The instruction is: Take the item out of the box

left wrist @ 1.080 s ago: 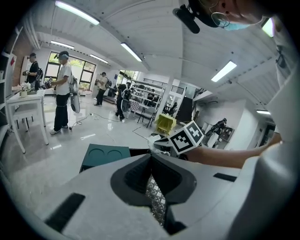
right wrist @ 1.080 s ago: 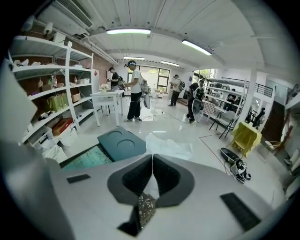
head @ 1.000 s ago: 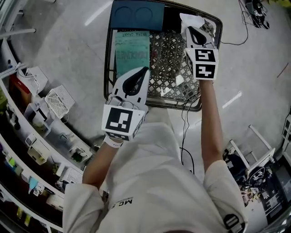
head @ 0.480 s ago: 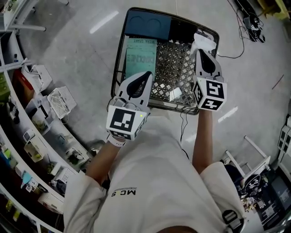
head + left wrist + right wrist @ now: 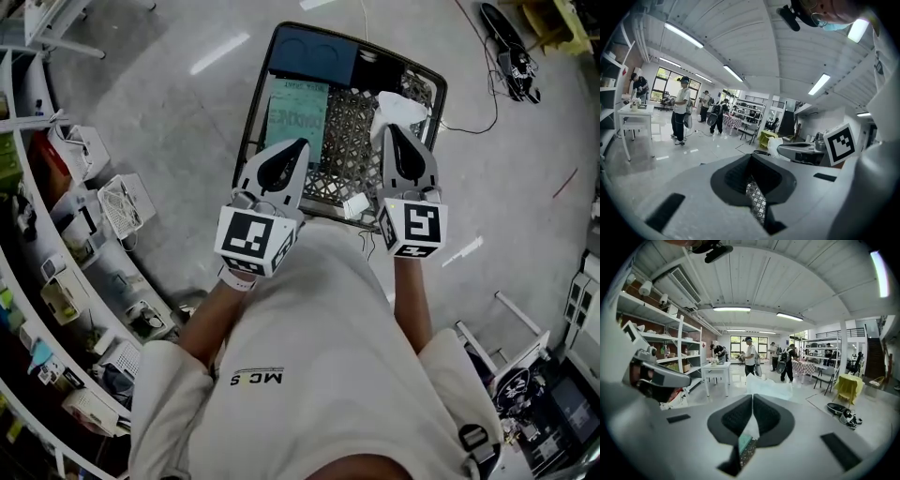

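A black wire-mesh basket [image 5: 251,112] stands on the floor in front of me, seen in the head view. Inside it lie a blue tray [image 5: 312,56], a teal package [image 5: 292,111] and a small white packet [image 5: 356,204] at the near rim. My right gripper [image 5: 389,127] [image 5: 753,397] hangs over the basket's right half, shut on a crumpled white plastic bag [image 5: 399,107] [image 5: 768,386] that sticks out past its tips. Over the near left part, my left gripper [image 5: 302,142] [image 5: 751,157] is shut with nothing in it.
White shelving [image 5: 66,234] full of small bins curves along the left. Cables [image 5: 487,94] and shoes [image 5: 511,42] lie on the floor to the right. In the gripper views, people [image 5: 750,355], tables [image 5: 715,369] and chairs stand farther off in the room.
The right gripper has drawn back from the basket's far right corner toward me, carrying the white bag with it. The left gripper has stayed roughly in place over the near left rim.
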Tool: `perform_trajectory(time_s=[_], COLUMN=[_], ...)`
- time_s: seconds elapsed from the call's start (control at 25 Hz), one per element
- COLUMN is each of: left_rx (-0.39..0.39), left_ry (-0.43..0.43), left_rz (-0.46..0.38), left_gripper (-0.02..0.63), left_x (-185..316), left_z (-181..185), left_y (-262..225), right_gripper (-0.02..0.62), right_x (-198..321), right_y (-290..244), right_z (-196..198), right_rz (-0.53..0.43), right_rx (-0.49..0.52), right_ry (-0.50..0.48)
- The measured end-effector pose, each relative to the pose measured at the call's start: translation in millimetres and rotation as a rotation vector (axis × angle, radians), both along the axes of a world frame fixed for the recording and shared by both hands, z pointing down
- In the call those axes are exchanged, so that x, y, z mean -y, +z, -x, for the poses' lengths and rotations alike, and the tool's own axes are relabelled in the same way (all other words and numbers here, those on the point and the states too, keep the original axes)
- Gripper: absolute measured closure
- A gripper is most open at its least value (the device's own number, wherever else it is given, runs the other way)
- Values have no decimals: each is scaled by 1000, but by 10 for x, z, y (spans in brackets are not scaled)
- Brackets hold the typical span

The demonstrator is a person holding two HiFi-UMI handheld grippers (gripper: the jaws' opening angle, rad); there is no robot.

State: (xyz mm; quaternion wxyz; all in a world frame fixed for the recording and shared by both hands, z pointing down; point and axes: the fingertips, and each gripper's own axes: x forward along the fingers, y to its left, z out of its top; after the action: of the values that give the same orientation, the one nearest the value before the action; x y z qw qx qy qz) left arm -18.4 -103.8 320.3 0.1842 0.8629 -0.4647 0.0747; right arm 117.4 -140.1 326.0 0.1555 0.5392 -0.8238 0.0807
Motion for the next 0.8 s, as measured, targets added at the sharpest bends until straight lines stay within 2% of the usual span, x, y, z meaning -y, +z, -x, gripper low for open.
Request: perform_trajectory(time_s=[0.2,0.36,0.64,0.8], left_rx=[9,11,12,9], left_ry=[-22,-48,-67,-71], left_rz=[-41,-67,-56,-59], left_gripper=[581,581,581,581], left_x=[-91,-142,-251,-241], left_z=[97,200,260,242], left_y=[-161,-264,-199,-223], right_gripper=[572,572,572,572], right_x=[-265,-414,-536,-541], right_y=[-189,-329,-408,-397], right_z=[26,10,5,32], right_rz=[-31,-64,-100,-101], right_rx=[23,35,77,77], right_ry=[-33,-22,13,1])
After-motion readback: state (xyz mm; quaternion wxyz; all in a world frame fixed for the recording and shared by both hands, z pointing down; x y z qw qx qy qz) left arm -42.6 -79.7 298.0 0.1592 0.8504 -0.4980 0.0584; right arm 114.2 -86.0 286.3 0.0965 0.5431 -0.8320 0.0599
